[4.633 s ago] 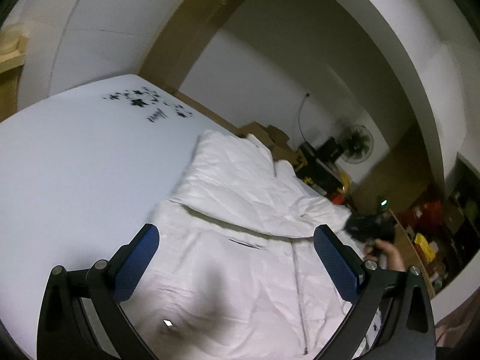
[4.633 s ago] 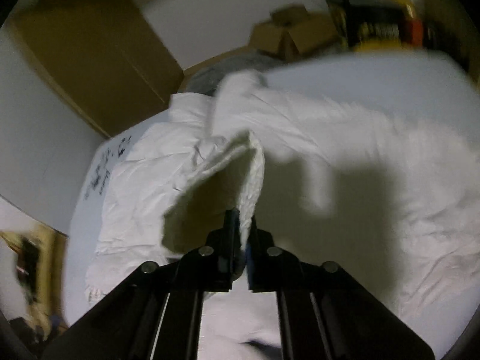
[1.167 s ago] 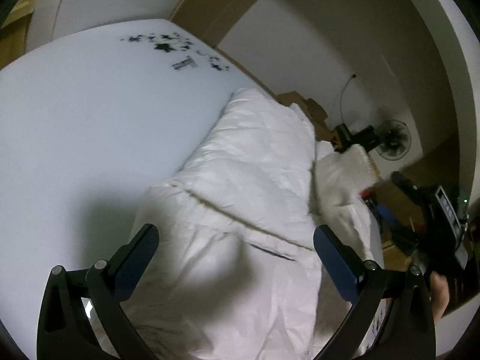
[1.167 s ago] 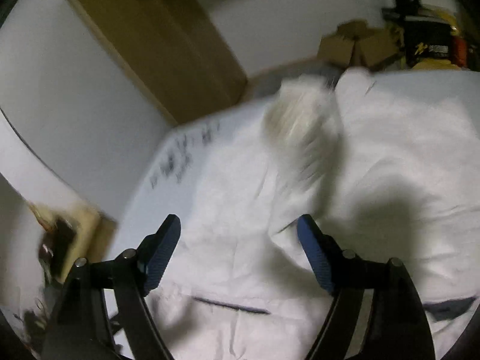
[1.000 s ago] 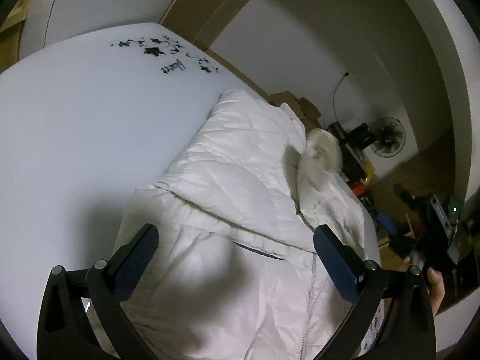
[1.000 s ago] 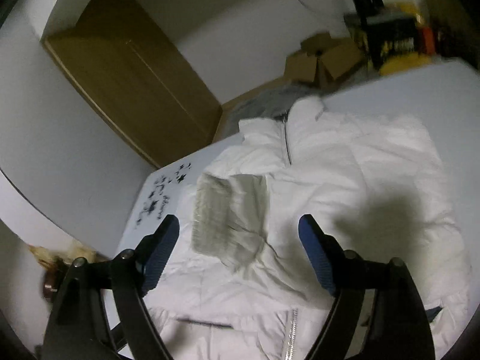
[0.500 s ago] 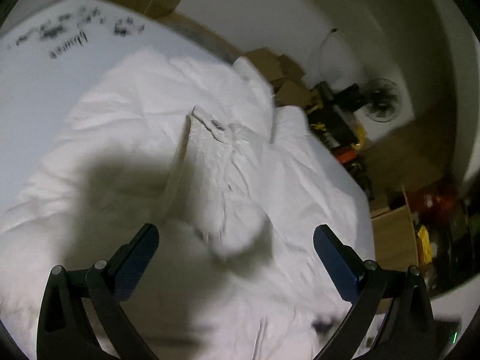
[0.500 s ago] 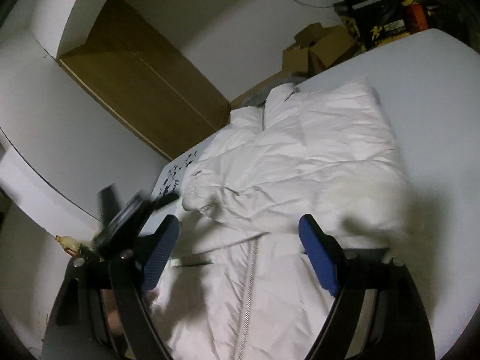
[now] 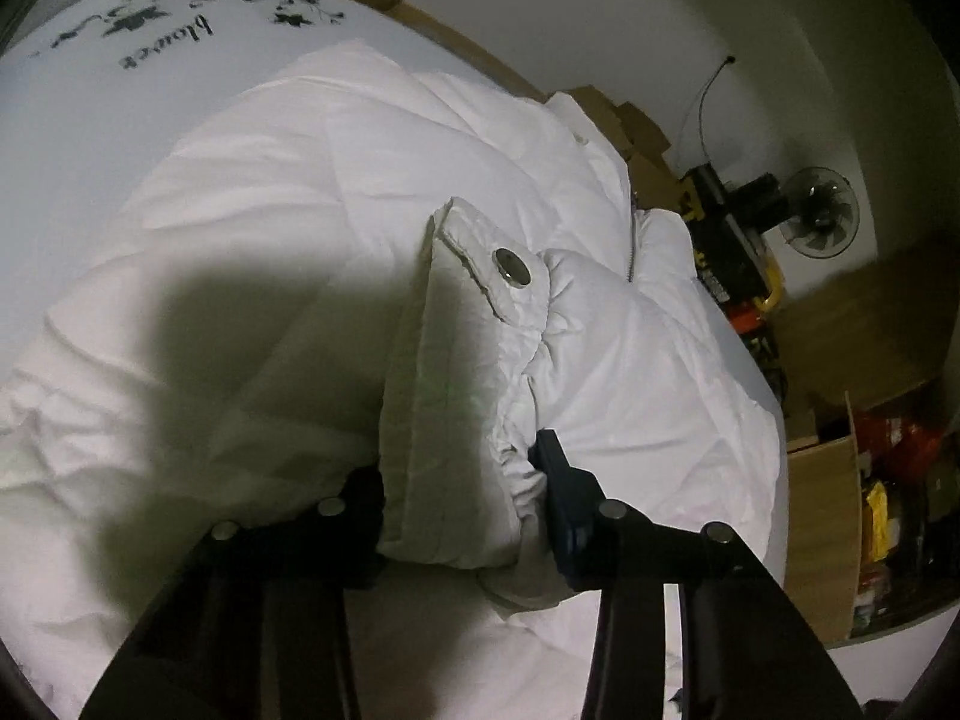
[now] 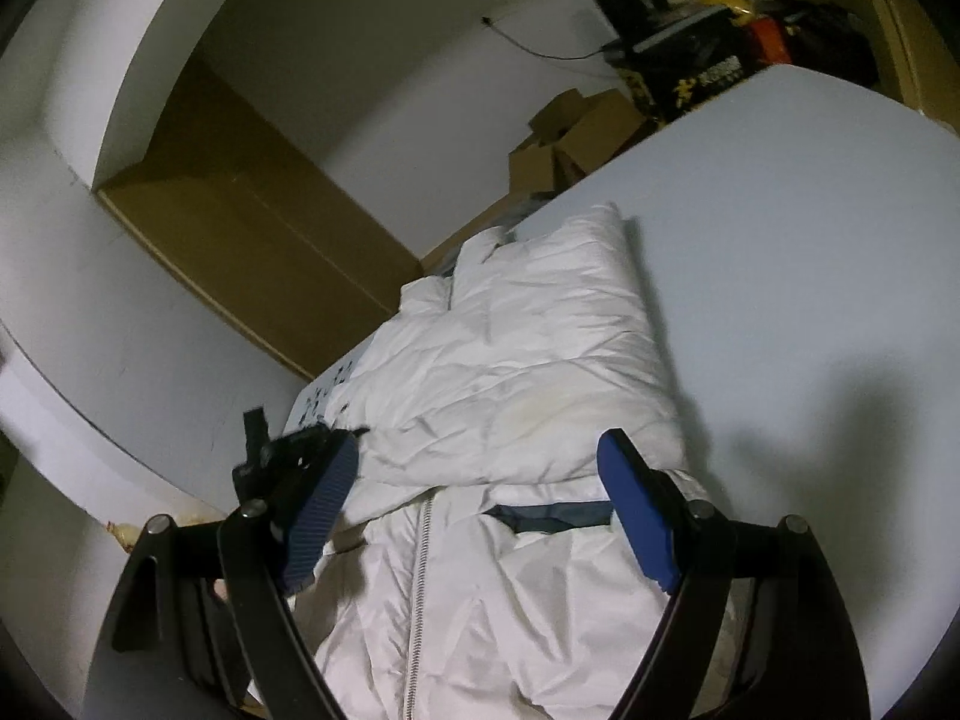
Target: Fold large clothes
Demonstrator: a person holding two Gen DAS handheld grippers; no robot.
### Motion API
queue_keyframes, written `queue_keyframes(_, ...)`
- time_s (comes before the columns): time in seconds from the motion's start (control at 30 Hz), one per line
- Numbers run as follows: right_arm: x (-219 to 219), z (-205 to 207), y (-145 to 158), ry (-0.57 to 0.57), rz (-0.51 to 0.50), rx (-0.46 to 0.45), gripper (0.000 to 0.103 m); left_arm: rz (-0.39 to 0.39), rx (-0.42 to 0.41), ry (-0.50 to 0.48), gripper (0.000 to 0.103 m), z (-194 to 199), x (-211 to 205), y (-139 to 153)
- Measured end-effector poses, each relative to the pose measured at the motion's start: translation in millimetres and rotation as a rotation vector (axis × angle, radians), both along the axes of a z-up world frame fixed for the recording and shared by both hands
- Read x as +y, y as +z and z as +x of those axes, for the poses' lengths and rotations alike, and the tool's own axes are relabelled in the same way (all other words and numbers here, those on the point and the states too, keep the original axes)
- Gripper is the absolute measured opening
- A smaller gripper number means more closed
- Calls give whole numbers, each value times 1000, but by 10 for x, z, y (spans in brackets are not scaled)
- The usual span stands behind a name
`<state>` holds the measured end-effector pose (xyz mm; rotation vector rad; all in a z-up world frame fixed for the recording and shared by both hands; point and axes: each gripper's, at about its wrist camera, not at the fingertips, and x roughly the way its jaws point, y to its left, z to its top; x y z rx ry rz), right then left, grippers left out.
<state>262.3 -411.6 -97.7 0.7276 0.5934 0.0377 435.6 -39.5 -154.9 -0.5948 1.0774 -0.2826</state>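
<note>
A white puffer jacket point(image 9: 312, 192) lies spread on a white bed point(image 9: 72, 120). My left gripper point(image 9: 462, 474) is shut on the cuff end of a sleeve point(image 9: 456, 360), which has a metal snap button point(image 9: 511, 267), and holds it above the jacket body. In the right wrist view the jacket point(image 10: 516, 372) lies front up with its zipper point(image 10: 420, 564) showing and a sleeve folded across the chest. My right gripper point(image 10: 474, 516) is open and empty above the jacket's lower front. The left gripper also shows at the jacket's left side point(image 10: 282, 450).
The bed sheet has black floral print point(image 9: 138, 30) near its far corner. Cardboard boxes point(image 10: 570, 138), a fan point(image 9: 819, 219) and clutter stand beyond the bed. A wooden wardrobe point(image 10: 252, 222) stands against the wall. Bare sheet point(image 10: 810, 252) lies right of the jacket.
My left gripper has closed on the sleeve cuff and lifted it. My right gripper, earlier shut on a sleeve, has let it go and stays open, drawn back over the jacket's lower front.
</note>
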Motion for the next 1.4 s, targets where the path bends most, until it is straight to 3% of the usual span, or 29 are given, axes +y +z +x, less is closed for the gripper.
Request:
queue_keyframes(0.1,-37,-43,0,-11,-14,-7,82,-3,-44,-8,46,-23,53,-36)
queue_keyframes(0.17,-25,7,-57,-12,-53,37,82,-51,-26,-22,49,-2,94,-108)
queue_keyframes(0.23,-37,17,-113,7,-43,73,82,-88,0,-67,65,-28,145,-74)
queue_keyframes(0.27,-38,3,-149,32,-35,96,82,-116,1,-94,85,-98,183,-18)
queue_keyframes(0.3,-50,-30,-178,51,-29,108,83,-163,-12,-130,92,-243,271,95)
queue_keyframes(0.43,-220,-280,-381,68,23,219,84,-223,-51,-254,95,-879,705,463)
queue_keyframes(0.47,-269,-366,-440,72,41,250,84,-208,-58,-272,103,-1034,843,526)
queue_keyframes(0.6,-383,-697,-668,91,91,353,84,-147,-61,-212,103,-1742,1635,598)
queue_keyframes(0.73,-335,-887,-876,126,136,418,84,-170,25,-75,103,-2218,2337,317)
queue_keyframes(0.83,-226,-954,-1001,158,162,447,84,-189,72,-35,103,-2406,2524,98)
queue_keyframes(1.07,-54,-1113,-1036,184,142,465,84,-190,103,-95,103,-2376,2220,-173)
queue_keyframes(1.4,-75,-1145,-1115,166,165,478,84,-189,126,-162,103,-2328,1852,-308)
